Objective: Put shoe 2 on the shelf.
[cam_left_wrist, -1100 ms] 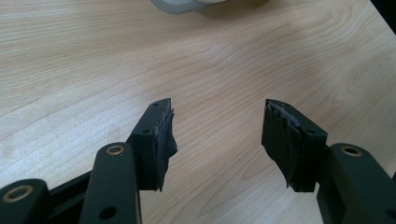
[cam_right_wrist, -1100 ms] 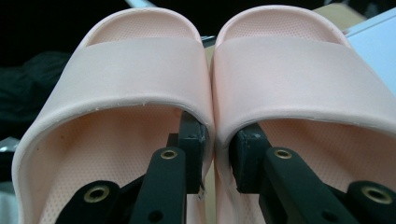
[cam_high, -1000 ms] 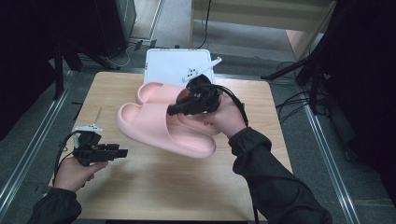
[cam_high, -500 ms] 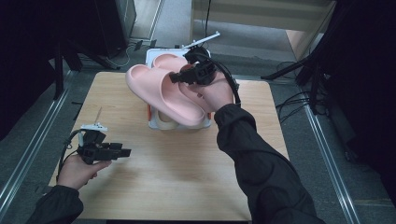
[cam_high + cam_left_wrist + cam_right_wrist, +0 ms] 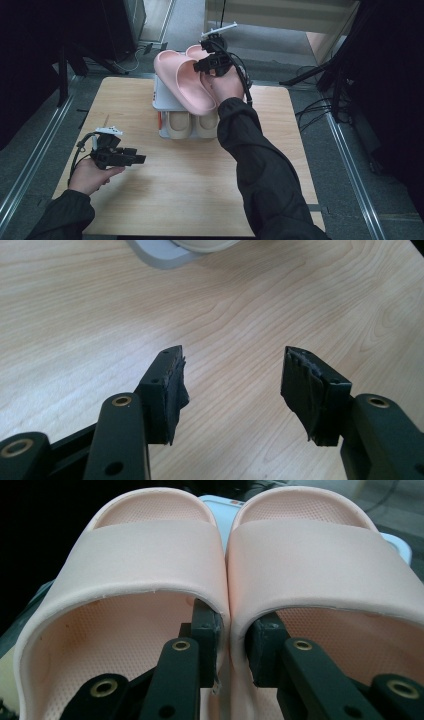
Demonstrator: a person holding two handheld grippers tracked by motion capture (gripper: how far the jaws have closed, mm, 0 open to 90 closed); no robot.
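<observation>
Right gripper (image 5: 210, 62) clamped on touching inner edges of pink slipper pair (image 5: 185, 82), held aloft over white box (image 5: 162, 97) at table's far edge; beige pair (image 5: 192, 125) already inside. Left gripper (image 5: 131, 159) wide apart, idle above wooden table (image 5: 200, 185). Likely left: lower pink pair into box, release

Matt foam, pale wood, black plastic.
Pink slippers (image 5: 280, 555) of matt, soft-looking foam, footbeds finely dimpled; table (image 5: 240, 315) of light wood, smooth with visible grain; left gripper (image 5: 232, 385) of matt black plastic, brass-coloured rivets, frayed rough pads (image 5: 305, 390); right gripper (image 5: 232, 645) alike.
</observation>
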